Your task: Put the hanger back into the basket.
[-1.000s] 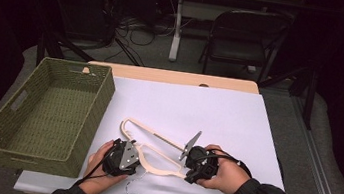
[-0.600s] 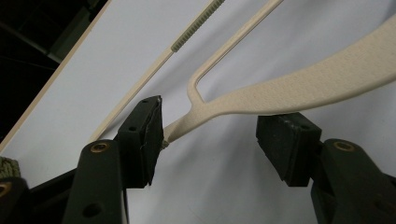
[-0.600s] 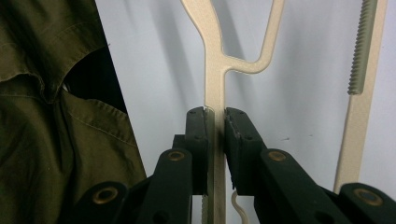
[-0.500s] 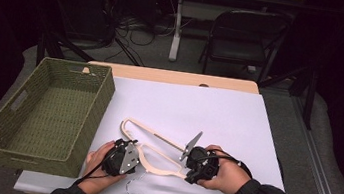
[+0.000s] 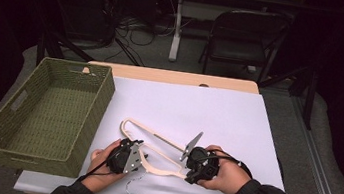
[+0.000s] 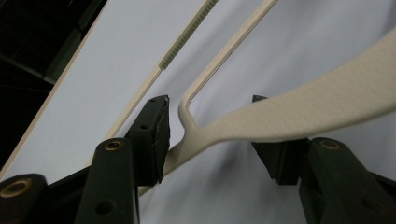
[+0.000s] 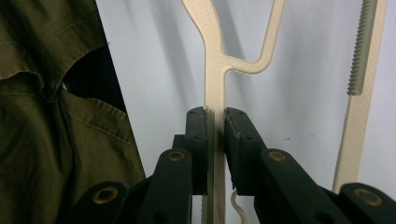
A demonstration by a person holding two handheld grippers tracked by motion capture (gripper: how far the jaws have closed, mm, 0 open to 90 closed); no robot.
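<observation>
Far left, a deep olive-green woven basket (image 5: pixel 44 113) sits on the white-covered tabletop (image 5: pixel 218 113), open side up w/ nothing visible inside — prob. the place the work is headed. Just right of it, near the front edge, lies a cream-coloured plastic clothes hanger (image 5: pixel 153 145), flat on the sheet, one end toward the basket and the other toward the person.

Left tool (image 6: pixel 210 135): jaws about half open & have just been closing; they straddle the hanger where its shoulder forks. One pad looks against the plastic, the other is clear of it, so no grip yet.

Right tool (image 7: pixel 215 130): jaws nearly together, pinched on the hanger's thin flat arm — a firm hold that prob. steadies the piece while the left one takes its end, so both can lift it level.
</observation>
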